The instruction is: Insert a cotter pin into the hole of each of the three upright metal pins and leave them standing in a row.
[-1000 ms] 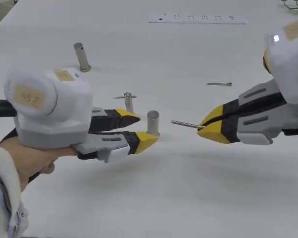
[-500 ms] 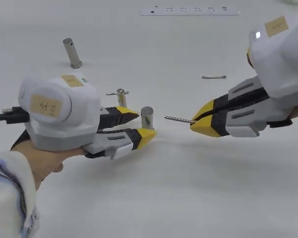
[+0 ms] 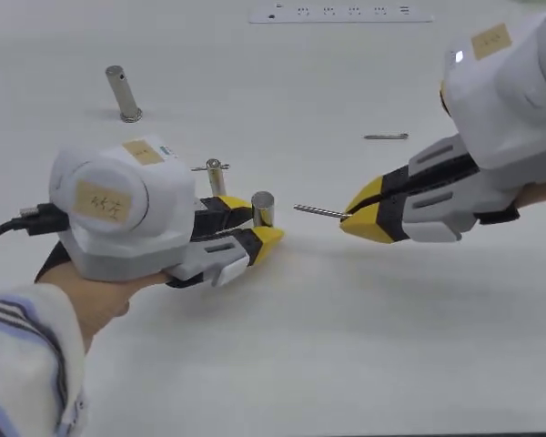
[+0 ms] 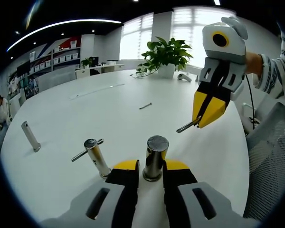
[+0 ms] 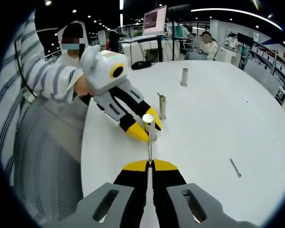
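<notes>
A bare upright metal pin (image 3: 262, 202) stands between the jaws of my left gripper (image 3: 262, 223), which is shut on its lower part (image 4: 156, 154). My right gripper (image 3: 346, 218) is shut on a cotter pin (image 3: 317, 211) that points level at that metal pin, a short gap from it (image 5: 149, 147). Just behind stands a second metal pin (image 3: 216, 175) with a cotter pin through its hole. The third metal pin (image 3: 121, 91) stands alone at the far left. A loose cotter pin (image 3: 386, 137) lies flat on the table beyond the right gripper.
The white table (image 3: 328, 346) runs wide and bare toward me. A white power strip (image 3: 341, 13) lies at the far edge. A potted plant (image 4: 165, 56) stands at the table's end in the left gripper view. Office chairs and people are beyond the table.
My left gripper's jaws have closed in from open onto the nearest metal pin. The right gripper has carried the cotter pin leftward, closer to that pin.
</notes>
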### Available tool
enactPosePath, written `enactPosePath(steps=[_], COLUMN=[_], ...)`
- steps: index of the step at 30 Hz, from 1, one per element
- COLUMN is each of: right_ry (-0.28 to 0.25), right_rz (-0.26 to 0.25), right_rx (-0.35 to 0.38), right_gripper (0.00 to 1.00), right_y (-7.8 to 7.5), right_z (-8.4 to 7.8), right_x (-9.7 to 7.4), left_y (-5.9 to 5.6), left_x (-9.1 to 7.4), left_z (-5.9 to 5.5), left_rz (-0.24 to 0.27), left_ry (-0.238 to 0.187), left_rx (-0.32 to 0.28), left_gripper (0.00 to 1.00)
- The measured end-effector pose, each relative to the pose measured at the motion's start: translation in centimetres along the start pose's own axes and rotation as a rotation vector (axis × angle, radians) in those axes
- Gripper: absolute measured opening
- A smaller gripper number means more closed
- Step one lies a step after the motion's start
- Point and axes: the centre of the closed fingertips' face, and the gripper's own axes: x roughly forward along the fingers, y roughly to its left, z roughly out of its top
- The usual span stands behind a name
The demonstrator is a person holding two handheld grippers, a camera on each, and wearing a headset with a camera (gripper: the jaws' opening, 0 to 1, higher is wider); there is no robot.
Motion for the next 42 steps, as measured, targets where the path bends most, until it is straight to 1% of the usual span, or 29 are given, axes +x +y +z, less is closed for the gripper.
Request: enactPosePath(steps=[6, 13, 16, 20, 27, 31, 42], right_ry=[0.002, 0.005, 0.006, 0.001, 0.005, -0.005, -0.03], right_rz=[0.001, 0.009, 0.012, 0.007, 0.008, 0.013, 0.002], right_rx=[-0.005, -0.017, -0.023, -0.025, -0.041, -0.042, -0.05], right_gripper=[0.03, 0.03, 0.03, 0.03, 0.03, 0.03, 0.03], right_y=[-0.1, 0.0, 0.0, -0.2, -0.1, 0.1, 0.1], right_z=[0.1, 0.3, 0.5, 0.8, 0.9, 1.1, 1.7], right_x=[0.2, 0.8, 1.0, 1.1, 1.5, 1.7, 2.4], left_y=[-0.4, -0.3, -0.3, -0.3, -0.3, -0.3, -0.5], left_x=[0.1, 0.1, 0.1, 0.1, 0.2, 0.2, 0.2], left_z=[0.0, 0.0, 0.0, 0.0, 0.0, 0.0, 0.1], left_rz=[-0.012, -0.017, -0.015, -0.013, -0.015, -0.016, -0.017], left_ry=[-0.006, -0.008, -0.011, -0.019, -0.017, -0.016, -0.014], left_rx=[0.014, 0.012, 0.022, 0.006, 0.001, 0.004, 0.006], left_gripper=[0.12, 0.12, 0.12, 0.12, 0.12, 0.12, 0.12])
